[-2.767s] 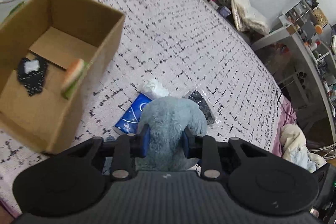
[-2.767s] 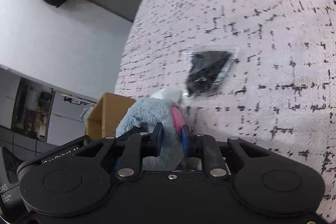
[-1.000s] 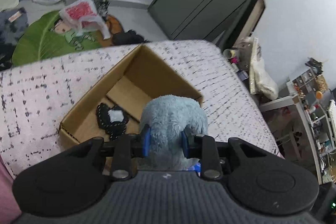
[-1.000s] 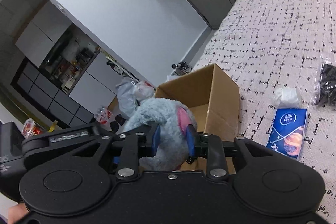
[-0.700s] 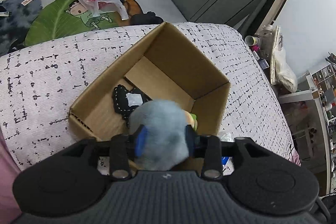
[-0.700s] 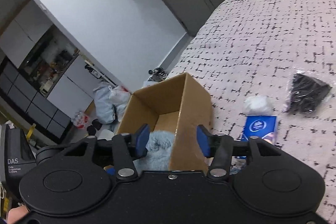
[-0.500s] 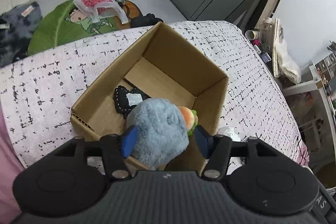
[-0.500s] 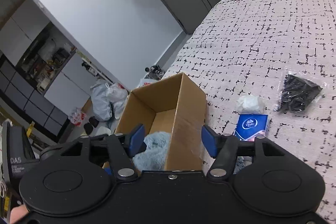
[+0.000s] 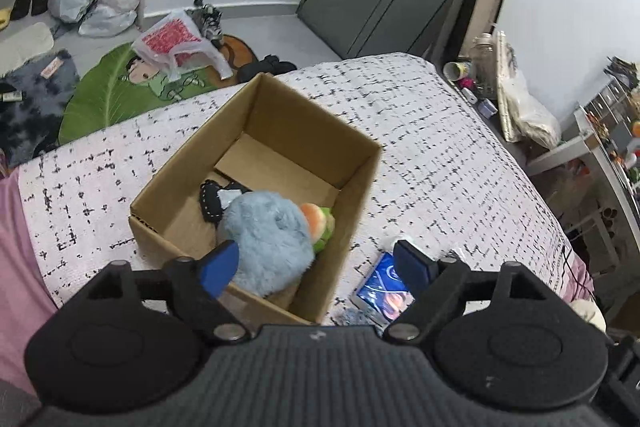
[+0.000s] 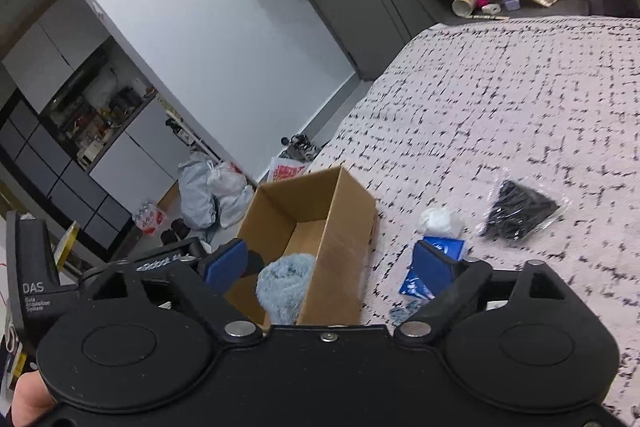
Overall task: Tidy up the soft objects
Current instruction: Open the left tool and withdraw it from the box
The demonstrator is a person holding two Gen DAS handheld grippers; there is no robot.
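Both claws, left claw (image 9: pixel 316 265) and right claw (image 10: pixel 332 263), gape wide and empty above the cardboard box (image 9: pixel 362 167) holding the blue plush (image 9: pixel 266 239) at frame centre; next likely target: tissue pack (image 9: pixel 382 289), lower right.

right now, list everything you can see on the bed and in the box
cardboard box: 1, brown, open, on the bed
plush toy: 1, blue, in the box
black pouch: 1, in the box, beside the plush
orange-green toy: 1, in the box, against the plush
tissue pack: 1, blue, on the bed beside the box
white wad: 1, beside the tissue pack
black bagged item: 1, on the bed
left gripper: open
right gripper: open
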